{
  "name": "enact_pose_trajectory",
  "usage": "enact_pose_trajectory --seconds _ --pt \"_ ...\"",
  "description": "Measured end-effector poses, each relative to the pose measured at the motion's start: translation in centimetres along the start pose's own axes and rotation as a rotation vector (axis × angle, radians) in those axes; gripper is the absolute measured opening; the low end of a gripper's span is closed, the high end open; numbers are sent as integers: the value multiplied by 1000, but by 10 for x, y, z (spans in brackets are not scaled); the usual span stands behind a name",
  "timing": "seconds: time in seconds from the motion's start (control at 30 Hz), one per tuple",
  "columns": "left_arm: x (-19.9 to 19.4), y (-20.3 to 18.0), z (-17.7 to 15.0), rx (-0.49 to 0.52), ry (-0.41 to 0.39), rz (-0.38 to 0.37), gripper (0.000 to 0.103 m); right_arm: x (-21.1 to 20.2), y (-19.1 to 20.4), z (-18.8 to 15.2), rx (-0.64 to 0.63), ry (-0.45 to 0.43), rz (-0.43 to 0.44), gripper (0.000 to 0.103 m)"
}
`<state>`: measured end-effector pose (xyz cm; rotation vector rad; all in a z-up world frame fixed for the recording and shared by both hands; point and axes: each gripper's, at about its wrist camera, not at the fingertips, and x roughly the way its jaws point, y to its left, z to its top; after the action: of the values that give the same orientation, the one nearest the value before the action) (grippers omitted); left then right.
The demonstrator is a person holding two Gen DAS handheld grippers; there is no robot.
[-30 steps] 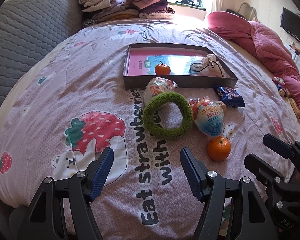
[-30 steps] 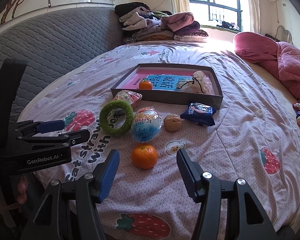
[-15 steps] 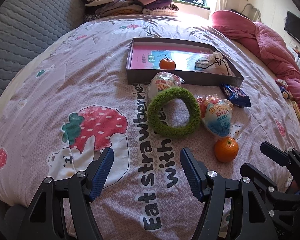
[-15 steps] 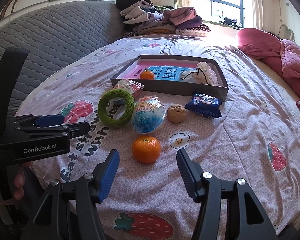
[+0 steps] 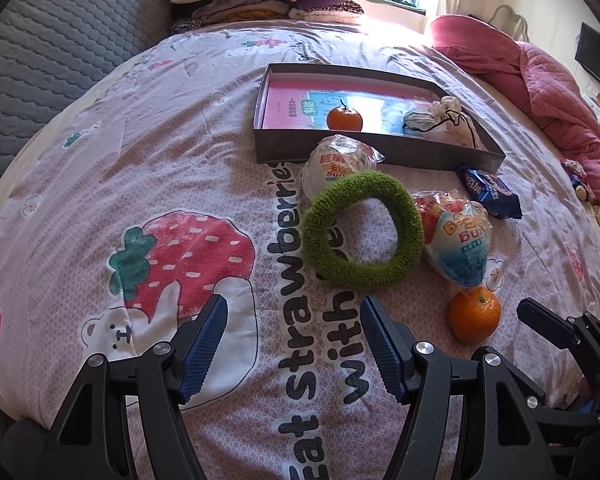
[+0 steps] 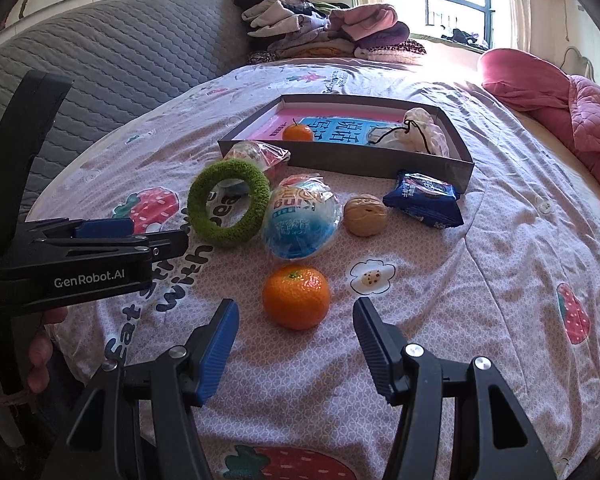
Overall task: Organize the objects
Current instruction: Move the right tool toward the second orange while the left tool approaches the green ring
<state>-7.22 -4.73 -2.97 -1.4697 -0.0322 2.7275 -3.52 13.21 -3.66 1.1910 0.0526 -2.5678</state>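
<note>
The step in hand looks like picking up the near orange (image 6: 296,297) for the box (image 6: 420,166). Bring the right tongs (image 6: 296,330) forward so both pads bracket its widest part, then close gently (round fruit rolls on soft bedding). It sits lower centre, just beyond the 2 spread fingers. The left tongs (image 5: 294,338) also stand apart, empty, the green ring (image 5: 362,230) just above them.

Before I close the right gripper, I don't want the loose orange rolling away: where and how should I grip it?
Grip the orange across its widest middle, coming straight forward and low with the open right gripper. It is round, sits alone on the bedspread, and both flanks are clear.
</note>
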Motion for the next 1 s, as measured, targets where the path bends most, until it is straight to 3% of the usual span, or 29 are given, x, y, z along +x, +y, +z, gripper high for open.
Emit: enact_pose_trajectory --seconds 1.0 --pt "36 4 26 -38 -46 -29 70 30 -3 3 9 3 4 59"
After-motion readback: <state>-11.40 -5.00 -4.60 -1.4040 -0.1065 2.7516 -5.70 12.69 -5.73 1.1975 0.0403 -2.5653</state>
